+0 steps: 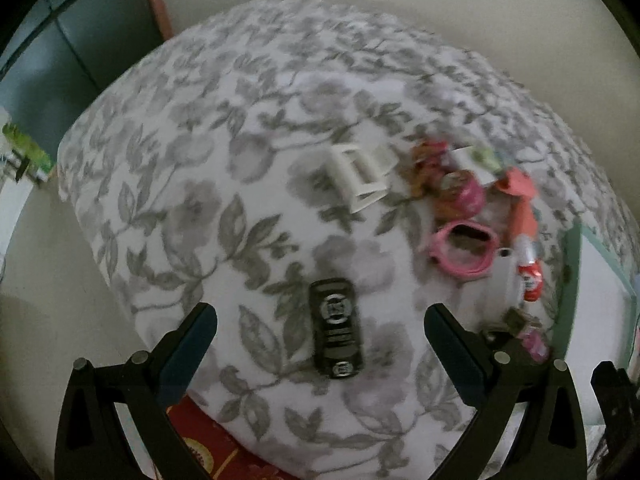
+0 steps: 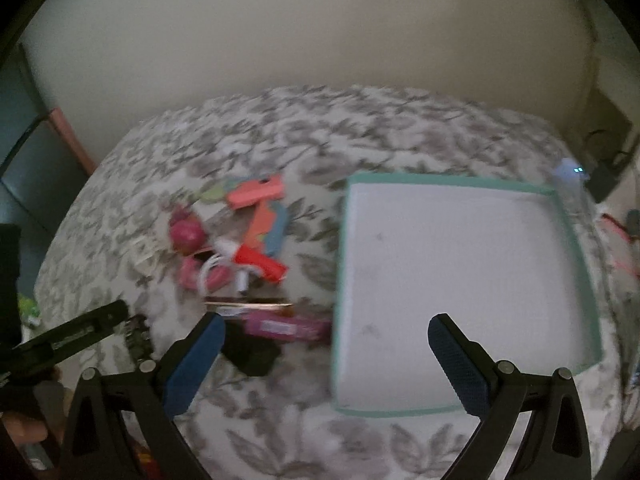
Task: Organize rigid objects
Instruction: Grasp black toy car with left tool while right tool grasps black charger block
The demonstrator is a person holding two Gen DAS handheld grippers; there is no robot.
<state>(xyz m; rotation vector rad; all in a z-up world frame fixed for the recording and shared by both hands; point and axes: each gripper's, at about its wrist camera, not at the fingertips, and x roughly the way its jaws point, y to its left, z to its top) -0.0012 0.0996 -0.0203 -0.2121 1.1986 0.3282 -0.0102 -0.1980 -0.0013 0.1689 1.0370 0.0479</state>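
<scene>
Both tongs wide open, empty, over bed.
Left tongs [image 1: 320, 316] straddled black case [image 1: 336, 328]; clutter [image 1: 476, 216] at 2 o'clock. Right tongs [image 2: 326, 330] faced tray [image 2: 568, 224]; clutter at 10 o'clock.

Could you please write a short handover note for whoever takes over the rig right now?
Left gripper: open, empty, above the black rectangular object lying on the floral cloth.
Right gripper: open, empty, over the near left edge of the teal-rimmed tray.
Tray holds nothing yet.
The pile of small items lies left of the tray; a white frame-like piece sits apart.
Nothing is sorted yet; everything remains to be organized.
</scene>
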